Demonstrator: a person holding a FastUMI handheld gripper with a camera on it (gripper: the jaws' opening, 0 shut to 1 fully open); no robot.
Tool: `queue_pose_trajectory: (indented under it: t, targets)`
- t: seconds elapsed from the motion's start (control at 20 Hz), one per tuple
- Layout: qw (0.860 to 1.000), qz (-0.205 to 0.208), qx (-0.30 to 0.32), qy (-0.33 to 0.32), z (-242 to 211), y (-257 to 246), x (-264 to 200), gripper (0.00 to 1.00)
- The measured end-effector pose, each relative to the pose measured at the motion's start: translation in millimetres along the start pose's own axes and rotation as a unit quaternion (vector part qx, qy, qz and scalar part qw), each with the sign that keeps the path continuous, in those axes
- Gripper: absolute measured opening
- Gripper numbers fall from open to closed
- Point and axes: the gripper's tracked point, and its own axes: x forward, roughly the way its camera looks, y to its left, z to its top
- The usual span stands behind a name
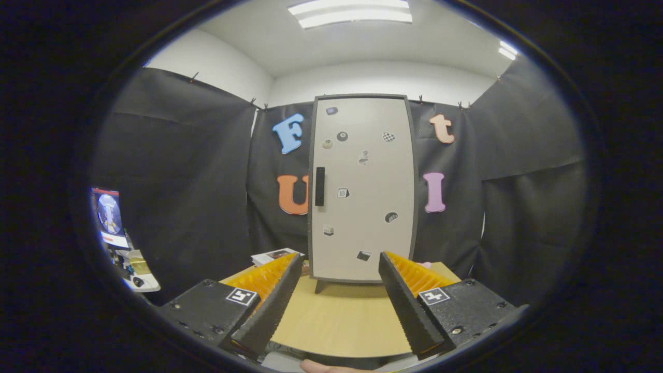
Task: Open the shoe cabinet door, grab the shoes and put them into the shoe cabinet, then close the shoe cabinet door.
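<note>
Two fingers of the gripper (pixel 342 274) stand wide apart with nothing between them, aimed over the wooden table (pixel 342 316) at the shoe cabinet (pixel 362 189) beyond; its door is shut, handle (pixel 319 186) on the left edge; no shoes to be made out.

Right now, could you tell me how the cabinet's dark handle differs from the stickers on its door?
The handle is one tall, narrow, dark bar hugging the door's left edge; the stickers are small, varied patches scattered across the pale panel. The handle stands upright; several stickers sit tilted. Both are on the closed door, beyond the open gripper.
</note>
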Motion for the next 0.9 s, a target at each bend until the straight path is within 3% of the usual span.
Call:
queue_pose_trajectory:
  t: [0.9]
  targets:
    - [1.000,0.000,-0.002,0.004,-5.4,2.4,1.0,0.98]
